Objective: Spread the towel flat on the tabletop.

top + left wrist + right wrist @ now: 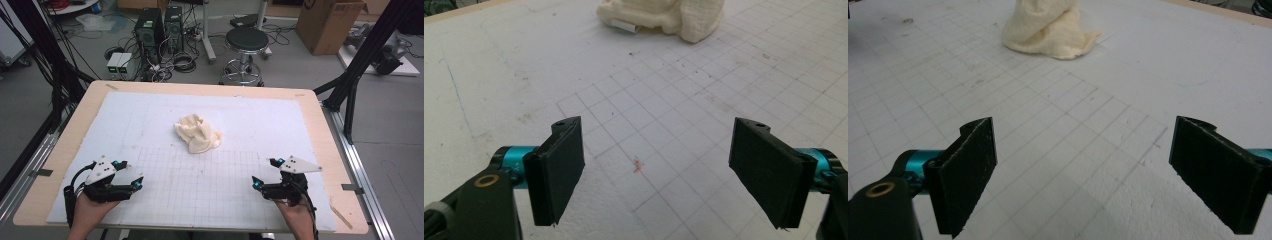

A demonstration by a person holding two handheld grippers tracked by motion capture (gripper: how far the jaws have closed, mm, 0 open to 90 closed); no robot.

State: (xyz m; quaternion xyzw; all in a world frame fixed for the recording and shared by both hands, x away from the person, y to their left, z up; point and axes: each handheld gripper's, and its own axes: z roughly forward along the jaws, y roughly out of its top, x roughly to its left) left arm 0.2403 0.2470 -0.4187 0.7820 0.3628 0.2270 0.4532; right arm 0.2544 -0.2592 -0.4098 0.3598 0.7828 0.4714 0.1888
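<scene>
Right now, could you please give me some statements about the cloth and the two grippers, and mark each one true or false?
1. The cream cloth lies crumpled on the white board. True.
2. The left gripper is shut on the cloth. False: its jaws stand wide apart with nothing between them.
3. The right gripper is open. True.
4. The cloth is spread flat and neatly folded. False: it is bunched in a heap.
5. Both grippers sit near the board's near edge, apart from the cloth. True.

Cream cloth [197, 133] crumpled in heap, mid-table on white mat [150, 115].
</scene>
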